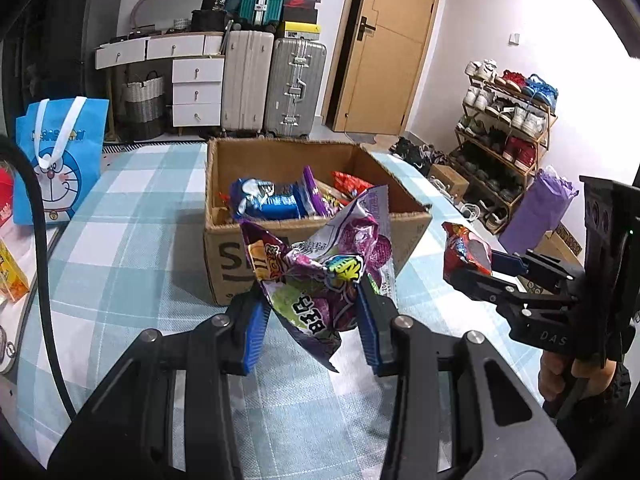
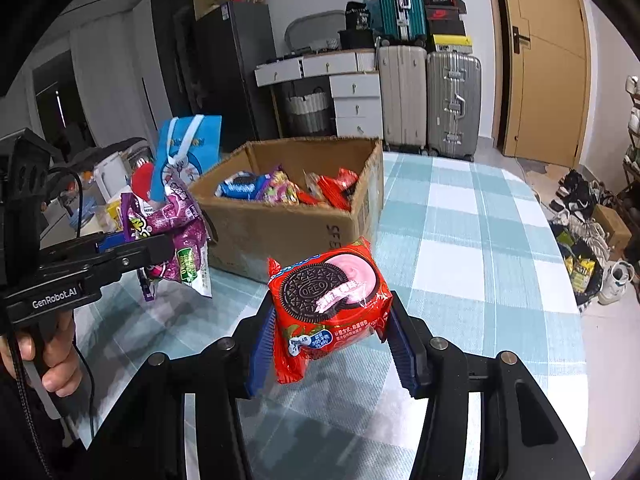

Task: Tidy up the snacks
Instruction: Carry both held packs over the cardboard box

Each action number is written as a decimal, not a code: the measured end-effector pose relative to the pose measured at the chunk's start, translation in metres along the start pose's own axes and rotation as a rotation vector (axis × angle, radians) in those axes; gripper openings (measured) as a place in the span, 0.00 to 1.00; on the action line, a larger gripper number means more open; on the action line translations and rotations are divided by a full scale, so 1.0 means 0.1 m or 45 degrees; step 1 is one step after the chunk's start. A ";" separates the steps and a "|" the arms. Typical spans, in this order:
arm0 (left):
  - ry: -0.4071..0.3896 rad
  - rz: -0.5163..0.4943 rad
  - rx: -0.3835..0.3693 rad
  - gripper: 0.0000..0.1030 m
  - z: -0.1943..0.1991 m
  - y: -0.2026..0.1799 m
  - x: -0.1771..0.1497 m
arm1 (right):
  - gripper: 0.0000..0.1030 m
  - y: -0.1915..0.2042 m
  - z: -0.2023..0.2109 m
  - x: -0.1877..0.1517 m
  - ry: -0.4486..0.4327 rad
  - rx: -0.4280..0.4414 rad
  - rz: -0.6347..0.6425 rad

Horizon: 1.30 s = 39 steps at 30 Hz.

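Note:
My left gripper [image 1: 312, 312] is shut on a crumpled purple snack bag [image 1: 320, 276] and holds it above the checked tablecloth, just in front of the open cardboard box [image 1: 316, 240]. It shows too in the right wrist view [image 2: 160, 248] with the purple snack bag [image 2: 176, 236]. My right gripper [image 2: 328, 340] is shut on a red Oreo pack [image 2: 328, 304], held above the table in front of the box [image 2: 280, 228]. In the left wrist view it [image 1: 476, 272] holds the red pack [image 1: 466, 252] right of the box. The box holds several snack packs [image 1: 272, 200].
A blue Doraemon bag [image 1: 60, 160] stands at the table's left edge, with an orange box [image 1: 12, 272] near it. Suitcases [image 1: 272, 88], drawers [image 1: 196, 84] and a door [image 1: 392, 48] are behind. A shoe rack [image 1: 504, 148] and a purple bag [image 1: 536, 208] stand right.

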State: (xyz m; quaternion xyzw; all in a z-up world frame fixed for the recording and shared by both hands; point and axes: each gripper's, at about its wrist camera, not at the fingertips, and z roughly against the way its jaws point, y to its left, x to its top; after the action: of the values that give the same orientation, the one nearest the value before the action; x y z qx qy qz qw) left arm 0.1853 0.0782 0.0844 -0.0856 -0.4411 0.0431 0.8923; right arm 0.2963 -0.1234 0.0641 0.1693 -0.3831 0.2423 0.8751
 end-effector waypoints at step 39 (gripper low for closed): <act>-0.173 -0.036 0.151 0.35 0.17 0.14 1.16 | 0.50 0.10 -0.06 0.88 -0.196 0.075 -0.057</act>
State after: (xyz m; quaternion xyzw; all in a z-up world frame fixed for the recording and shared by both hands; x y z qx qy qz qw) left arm 0.2418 0.1115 0.1825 -0.0231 -0.4985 0.0622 0.8644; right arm 0.3458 -0.0859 0.1272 0.2217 -0.4382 0.2201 0.8428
